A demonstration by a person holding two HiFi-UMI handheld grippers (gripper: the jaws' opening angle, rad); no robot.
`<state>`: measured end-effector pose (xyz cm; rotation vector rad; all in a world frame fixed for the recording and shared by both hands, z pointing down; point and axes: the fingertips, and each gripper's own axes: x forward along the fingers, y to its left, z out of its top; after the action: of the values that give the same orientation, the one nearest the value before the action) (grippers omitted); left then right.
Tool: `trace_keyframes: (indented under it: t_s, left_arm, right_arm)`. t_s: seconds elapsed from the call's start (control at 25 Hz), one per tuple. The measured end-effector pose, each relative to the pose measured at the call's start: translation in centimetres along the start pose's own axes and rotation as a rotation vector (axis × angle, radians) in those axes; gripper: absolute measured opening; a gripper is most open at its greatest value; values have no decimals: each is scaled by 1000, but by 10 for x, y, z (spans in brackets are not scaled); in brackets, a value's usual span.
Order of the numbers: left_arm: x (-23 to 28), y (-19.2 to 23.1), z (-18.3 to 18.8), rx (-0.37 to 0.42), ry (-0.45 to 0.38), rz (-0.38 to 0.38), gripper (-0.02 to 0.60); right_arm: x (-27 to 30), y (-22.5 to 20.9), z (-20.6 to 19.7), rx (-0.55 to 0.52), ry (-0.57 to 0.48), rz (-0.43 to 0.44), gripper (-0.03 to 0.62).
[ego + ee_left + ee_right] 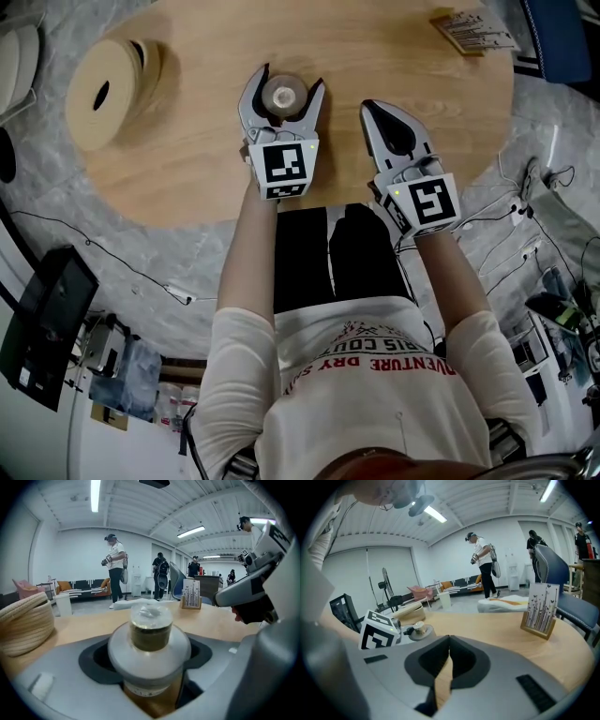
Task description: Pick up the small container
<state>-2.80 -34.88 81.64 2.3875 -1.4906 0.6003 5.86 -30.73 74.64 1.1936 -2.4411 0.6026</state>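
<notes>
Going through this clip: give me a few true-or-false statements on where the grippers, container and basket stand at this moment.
1. The container stands between the left gripper's jaws. True.
2. The right gripper holds the container. False: its jaws are together with nothing in them.
3. The basket is on the left gripper's outer side. True.
4. The container lies on its side. False: it stands upright on the table.
</notes>
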Motion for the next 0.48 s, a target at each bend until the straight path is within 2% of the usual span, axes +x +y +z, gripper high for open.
trace_keyframes:
  t_s: [0.16, 0.32, 0.48]
  left_arm:
    - [0, 1, -1, 3, 0, 3, 347]
    - [-9, -10, -5, 13, 52, -35, 345]
    - [-31, -14, 28, 32, 43, -71, 345]
  right_arm:
    - [-4, 0, -1, -5, 8, -6, 8]
    - [-14, 1, 8, -9, 15, -8, 8]
    - [-22, 9, 33, -12, 10, -6, 8]
